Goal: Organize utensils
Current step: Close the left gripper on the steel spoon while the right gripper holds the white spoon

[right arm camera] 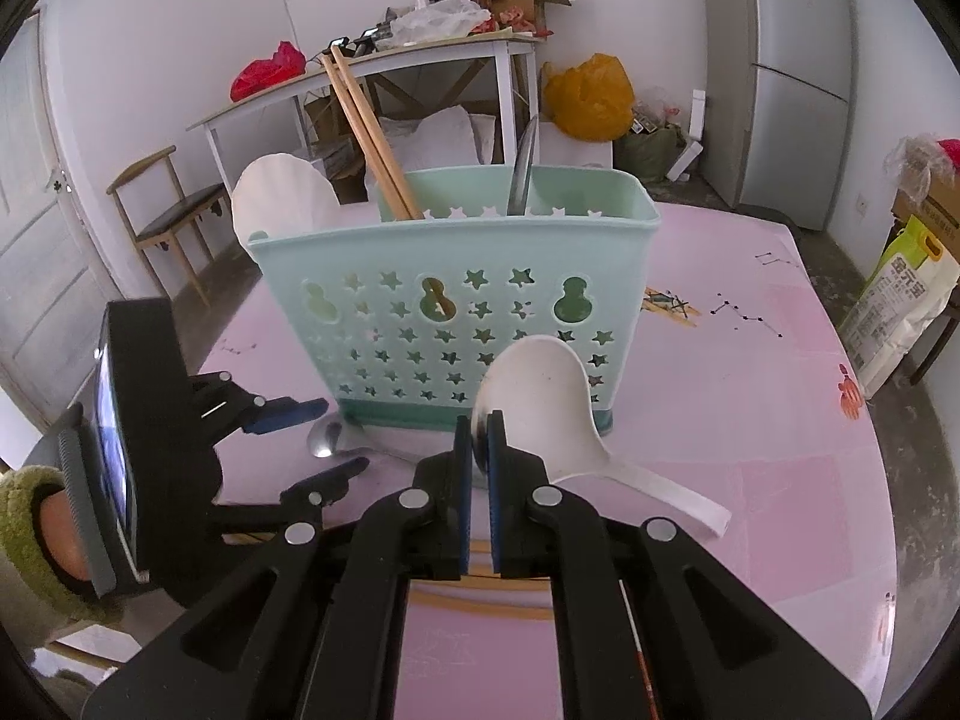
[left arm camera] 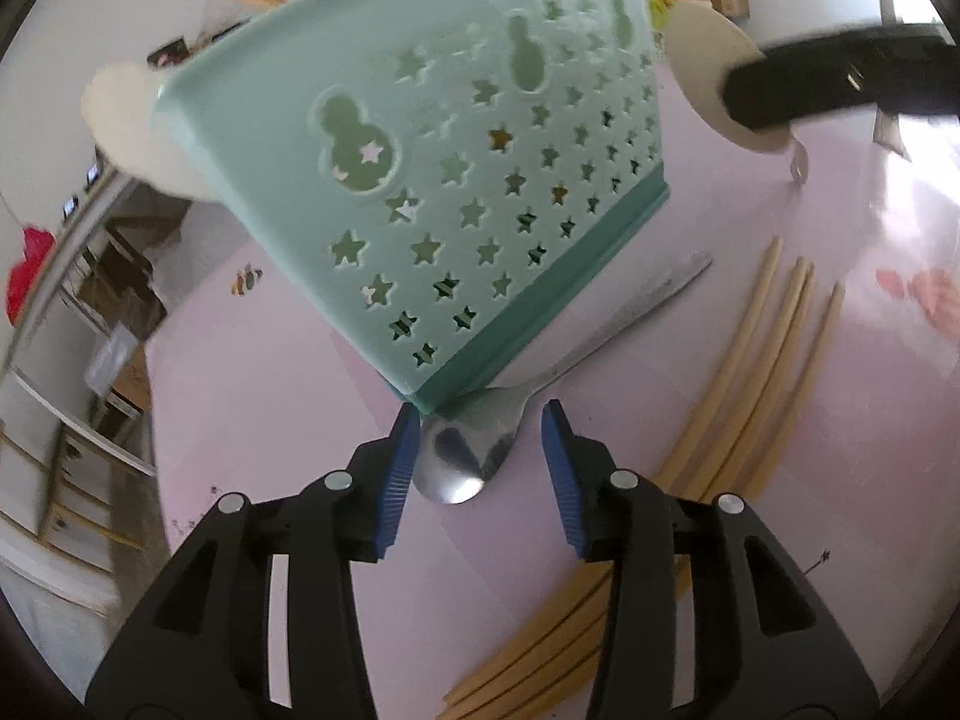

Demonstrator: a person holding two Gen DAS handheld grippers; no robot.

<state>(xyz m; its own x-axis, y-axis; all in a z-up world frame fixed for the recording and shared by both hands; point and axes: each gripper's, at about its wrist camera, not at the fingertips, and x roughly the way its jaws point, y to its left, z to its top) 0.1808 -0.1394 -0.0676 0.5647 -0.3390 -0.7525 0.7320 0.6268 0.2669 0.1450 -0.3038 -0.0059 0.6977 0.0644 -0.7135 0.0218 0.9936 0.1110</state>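
Note:
A mint-green utensil holder [left arm camera: 456,180] with star holes stands on the pink table; it also shows in the right wrist view [right arm camera: 456,300], holding a white spoon [right arm camera: 282,192], two chopsticks [right arm camera: 366,132] and a metal utensil [right arm camera: 522,168]. My left gripper [left arm camera: 477,468] is open, its jaws on either side of a metal spoon's bowl [left arm camera: 462,456] lying by the holder's base. My right gripper [right arm camera: 478,444] is shut on the bowl rim of a white plastic spoon [right arm camera: 540,396], held in front of the holder. The left gripper [right arm camera: 324,438] and metal spoon [right arm camera: 327,438] show in the right wrist view.
Several loose wooden chopsticks [left arm camera: 750,372] lie on the table to the right of the left gripper. A side table [right arm camera: 372,78] with clutter, a chair [right arm camera: 174,210], a fridge [right arm camera: 798,78] and bags stand beyond the table.

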